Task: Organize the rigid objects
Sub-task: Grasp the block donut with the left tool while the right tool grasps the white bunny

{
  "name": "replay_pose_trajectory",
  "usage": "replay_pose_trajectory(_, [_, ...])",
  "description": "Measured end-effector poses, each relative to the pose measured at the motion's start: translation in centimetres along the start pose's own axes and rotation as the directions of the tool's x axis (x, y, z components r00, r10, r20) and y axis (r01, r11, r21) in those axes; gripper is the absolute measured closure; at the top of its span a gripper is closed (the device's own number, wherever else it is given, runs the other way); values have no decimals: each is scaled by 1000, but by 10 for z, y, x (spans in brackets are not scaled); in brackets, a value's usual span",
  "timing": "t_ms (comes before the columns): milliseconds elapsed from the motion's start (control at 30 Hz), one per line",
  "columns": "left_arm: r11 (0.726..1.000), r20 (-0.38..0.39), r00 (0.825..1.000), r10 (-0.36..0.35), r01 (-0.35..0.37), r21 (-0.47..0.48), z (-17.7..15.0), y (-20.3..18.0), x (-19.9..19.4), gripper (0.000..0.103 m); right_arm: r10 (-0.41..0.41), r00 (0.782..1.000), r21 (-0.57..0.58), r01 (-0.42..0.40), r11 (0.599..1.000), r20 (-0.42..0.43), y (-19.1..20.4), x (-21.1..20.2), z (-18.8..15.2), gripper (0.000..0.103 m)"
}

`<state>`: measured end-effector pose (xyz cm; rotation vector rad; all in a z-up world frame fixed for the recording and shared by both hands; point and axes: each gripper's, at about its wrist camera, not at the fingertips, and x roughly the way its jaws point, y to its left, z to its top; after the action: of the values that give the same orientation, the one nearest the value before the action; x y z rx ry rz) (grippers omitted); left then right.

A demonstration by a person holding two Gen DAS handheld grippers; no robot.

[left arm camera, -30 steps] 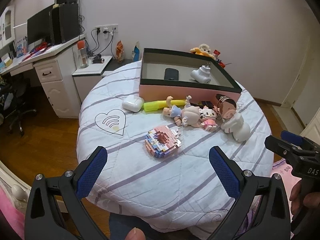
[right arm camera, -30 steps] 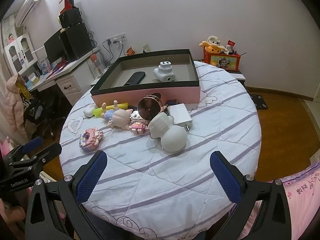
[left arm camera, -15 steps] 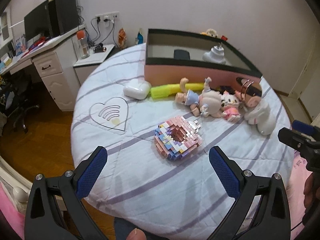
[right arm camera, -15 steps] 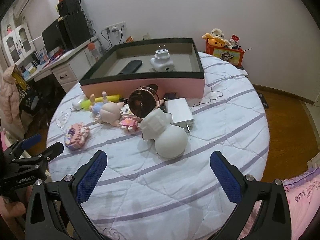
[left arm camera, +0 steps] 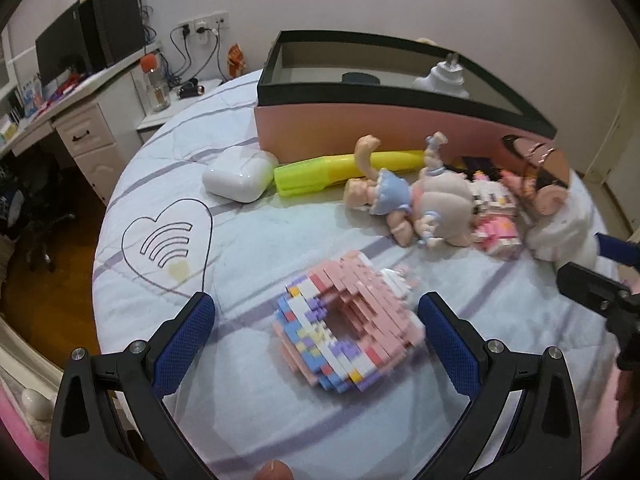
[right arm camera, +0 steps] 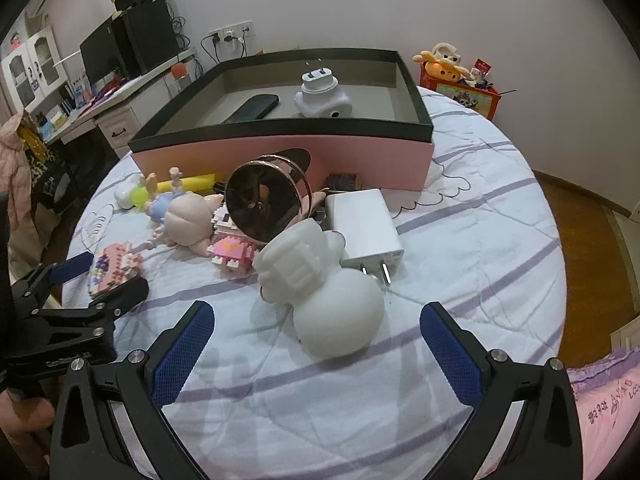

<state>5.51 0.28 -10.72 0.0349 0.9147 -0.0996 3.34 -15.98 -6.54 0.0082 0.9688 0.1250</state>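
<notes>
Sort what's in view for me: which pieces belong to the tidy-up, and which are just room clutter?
For the job:
- pink box
- brick-built donut
- baby doll
- white earbud case
- yellow-green highlighter
- white figurine
- white plug adapter

Just lying about:
- monitor
- water bottle
- plush toys
- desk

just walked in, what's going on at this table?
A person is tidying toys off a round table into a pink box, one tool in each hand. The left tool is open and straddles a pastel brick model, apparently about to grip it. The right tool is open, holding nothing, just short of a white figure. The box holds a white plug adapter and a dark flat object; a doll, a white case and a charger lie outside.
</notes>
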Motion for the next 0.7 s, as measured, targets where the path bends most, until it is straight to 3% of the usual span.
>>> replay_pose_trajectory(167, [1000,28,1000,-11,11,2,1,2,2,2,-10,1000,-12,10,1000,-10,-3,11,3,12])
replay_pose_trajectory(233, [1000,33,999,-17,17,1,1,3,2,7,-17,1000,-16,17,1000,-24,-4,16,2,30])
replay_pose_trajectory(300, [1000,39,999,-19,19,6,3,5,2,12,-16,1000,-18,16,1000,-24,-6,18,2,30])
replay_pose_trajectory(400, [999,54,998,-34,34,7,3,5,-2,38,-5,1000,-14,4,1000,-14,-5,14,-1,34])
replay_pose_trajectory(700, [996,49,996,-81,82,-19,0,12,-12,40,28,1000,41,-28,999,-4,-14,1,-6,37])
